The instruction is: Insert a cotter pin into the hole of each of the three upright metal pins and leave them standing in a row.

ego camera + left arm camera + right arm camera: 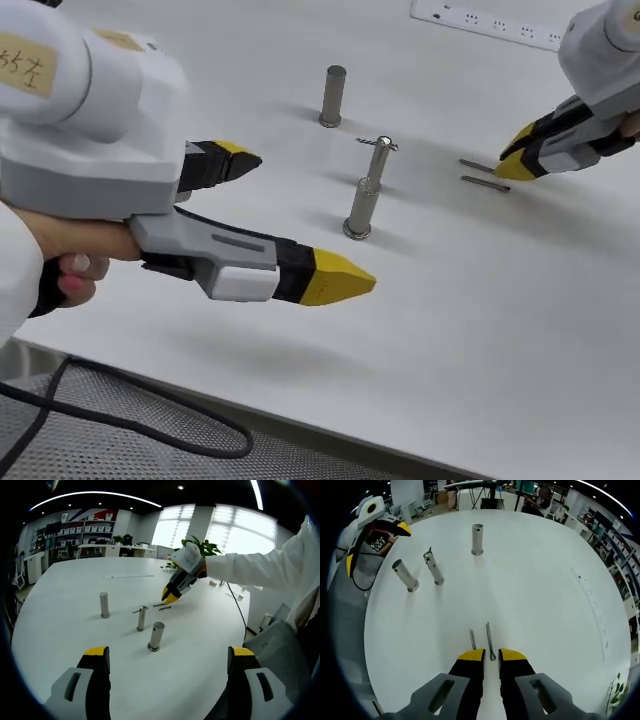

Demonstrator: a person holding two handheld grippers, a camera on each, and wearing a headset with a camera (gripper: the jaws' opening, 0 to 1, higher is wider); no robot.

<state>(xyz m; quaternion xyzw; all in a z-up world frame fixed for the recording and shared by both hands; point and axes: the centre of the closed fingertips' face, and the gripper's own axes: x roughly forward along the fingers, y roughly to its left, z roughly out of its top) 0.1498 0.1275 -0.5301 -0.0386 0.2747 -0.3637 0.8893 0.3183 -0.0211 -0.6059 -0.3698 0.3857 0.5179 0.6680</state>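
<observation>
Cotter pins (pixel 490 640) lay flat on the table (pixel 480 330) just ahead of the right gripper (pixel 491 656), its jaws narrow and empty. Thin, light, likely slippery wire: best pinched near the head end. The left gripper (pixel 169 652) gaped wide near the upright pins (pixel 362 208).

The table (pixel 470 340) lies bare between the left gripper (pixel 315 220) (jaws spread wide) and the near pin (pixel 362 208), so the way in is straight. Of the 3 upright pins, the middle pin (pixel 378 160) stands just behind the near one with a tight gap between them. A cotter pin (pixel 380 143) juts sideways from its top. The far pin (pixel 333 95) stands well apart, with room all round. To the right, 2 loose cotter pins (pixel 478 165) lie flat just ahead of the right gripper (pixel 518 152), with nothing between them and its narrowly parted tips. A power strip (pixel 485 22) lines the far edge.
</observation>
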